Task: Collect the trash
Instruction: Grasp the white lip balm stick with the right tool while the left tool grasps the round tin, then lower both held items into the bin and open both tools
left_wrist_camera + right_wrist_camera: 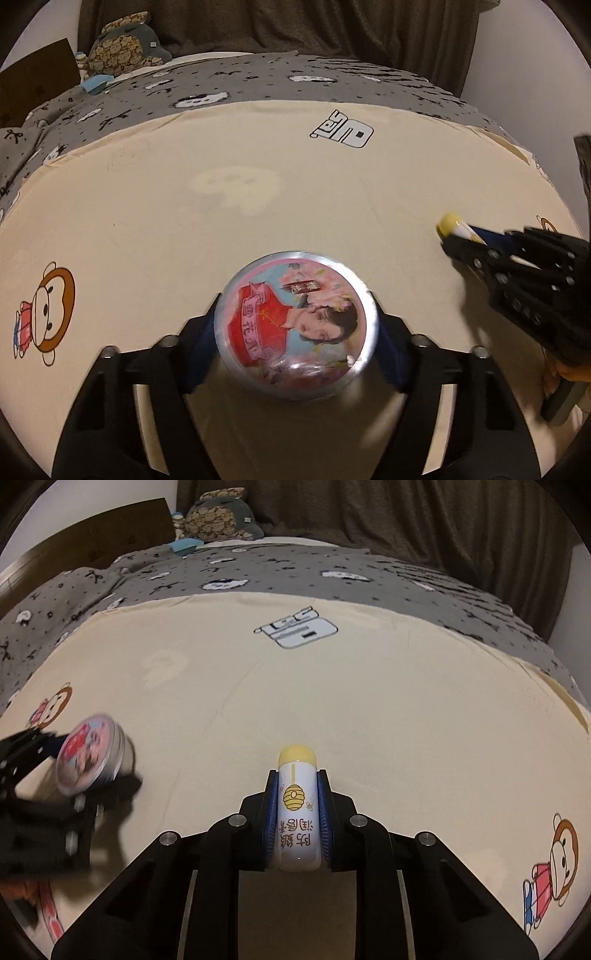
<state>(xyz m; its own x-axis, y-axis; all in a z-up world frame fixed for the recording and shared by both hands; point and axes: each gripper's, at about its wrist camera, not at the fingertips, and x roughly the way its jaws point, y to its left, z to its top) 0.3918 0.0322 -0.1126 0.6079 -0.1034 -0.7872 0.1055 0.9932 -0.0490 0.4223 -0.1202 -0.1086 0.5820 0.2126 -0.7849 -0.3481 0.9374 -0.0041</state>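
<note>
Your left gripper [295,325] is clamped on a round tin [295,326] with a silver rim and a printed lid showing a woman in red among pink flowers; the blue pads press against its sides, one on each flank, and the lid faces up toward the camera. From the right wrist view the same tin [90,755] appears tilted, its lid turned partly toward you, held at the tips of the left gripper [92,771] low on the left side. Your right gripper [295,823] is squeezed narrow around a lip balm tube [297,812], white with a yellow cap and a yellow beehive drawing, lying lengthwise between the blue pads with the cap pointing away from you and sticking out past the fingertips. In the left wrist view that tube [452,227] pokes out of the right gripper [458,243] at the right edge, cap toward the middle of the bed. Both things are over a cream sheet [258,177] printed with cartoon monkeys [44,306] and a small black-and-white figure [341,133]; whether either thing touches the sheet you cannot tell. Beyond the sheet lies a grey quilt [258,74] with black and white marks, and at its far left a stuffed toy [125,44] in grey with a tan patterned patch. A dark curtain [295,26] hangs behind the bed.
</note>
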